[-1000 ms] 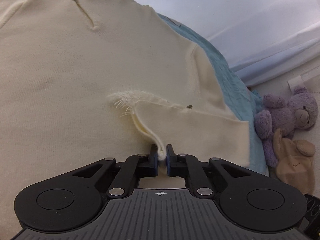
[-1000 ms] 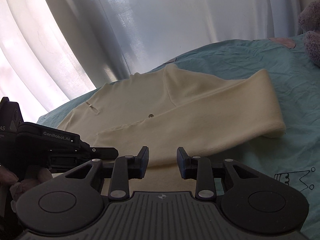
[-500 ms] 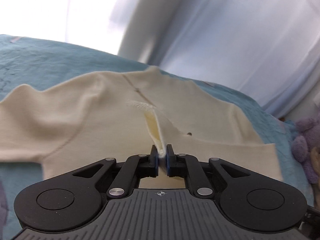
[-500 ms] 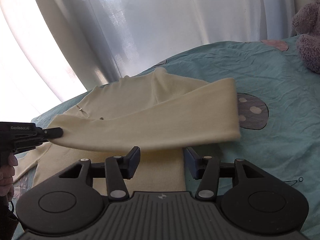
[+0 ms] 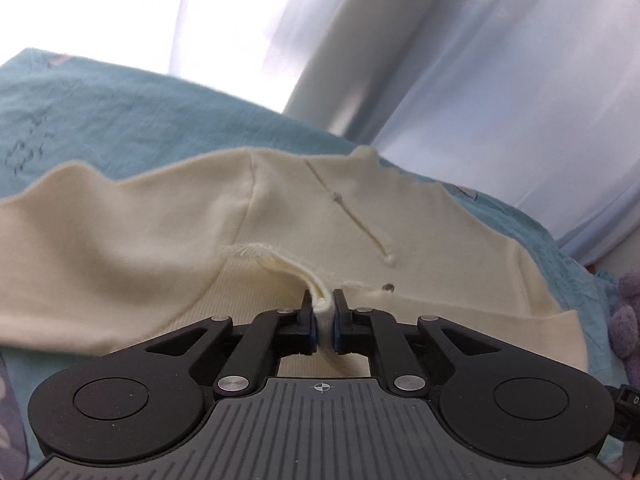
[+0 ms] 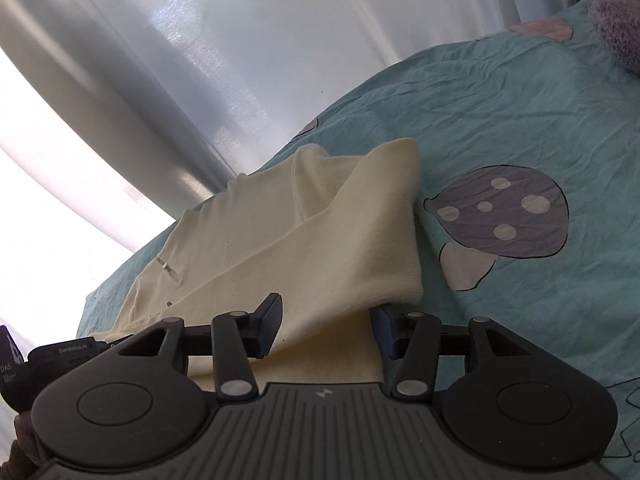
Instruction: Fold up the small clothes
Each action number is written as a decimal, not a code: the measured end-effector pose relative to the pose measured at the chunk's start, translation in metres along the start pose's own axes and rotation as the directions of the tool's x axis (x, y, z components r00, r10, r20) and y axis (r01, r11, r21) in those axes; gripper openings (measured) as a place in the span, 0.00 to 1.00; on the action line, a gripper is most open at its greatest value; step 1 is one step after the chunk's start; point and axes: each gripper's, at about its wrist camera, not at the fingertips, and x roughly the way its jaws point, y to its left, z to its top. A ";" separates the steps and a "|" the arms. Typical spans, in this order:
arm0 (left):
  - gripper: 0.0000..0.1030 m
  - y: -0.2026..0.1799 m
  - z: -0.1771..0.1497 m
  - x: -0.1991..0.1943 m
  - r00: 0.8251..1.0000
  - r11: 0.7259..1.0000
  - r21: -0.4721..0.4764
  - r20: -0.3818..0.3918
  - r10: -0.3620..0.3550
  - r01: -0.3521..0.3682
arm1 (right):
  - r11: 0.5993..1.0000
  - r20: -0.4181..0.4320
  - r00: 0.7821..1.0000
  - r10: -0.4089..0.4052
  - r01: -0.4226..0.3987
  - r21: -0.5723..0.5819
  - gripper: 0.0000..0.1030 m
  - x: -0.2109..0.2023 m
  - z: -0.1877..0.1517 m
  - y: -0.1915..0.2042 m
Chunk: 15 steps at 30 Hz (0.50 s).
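We see our left gripper (image 5: 324, 312) clamped on a thin fold of the cream sweater (image 5: 140, 248), the pinched strip rising from a frayed edge. The garment lies spread over a teal bedsheet (image 5: 120, 120), its neck slit toward the pale curtains (image 5: 460, 60). A purple plush toy (image 5: 626, 320) sits at the right edge.

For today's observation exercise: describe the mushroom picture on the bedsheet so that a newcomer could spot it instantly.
Start with the teal bedsheet that covers the bed below the white curtain. A cream sweater lies on it; look just past the cuff of its folded sleeve. There sits the printed mushroom, the only grey dome with pale dots and a white stalk, outlined in black.
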 end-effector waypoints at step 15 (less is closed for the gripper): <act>0.10 0.020 0.007 0.016 0.992 0.990 0.070 -0.023 0.122 -0.120 | 0.993 0.022 0.996 -0.087 0.088 -0.074 0.16 0.020 0.000 0.005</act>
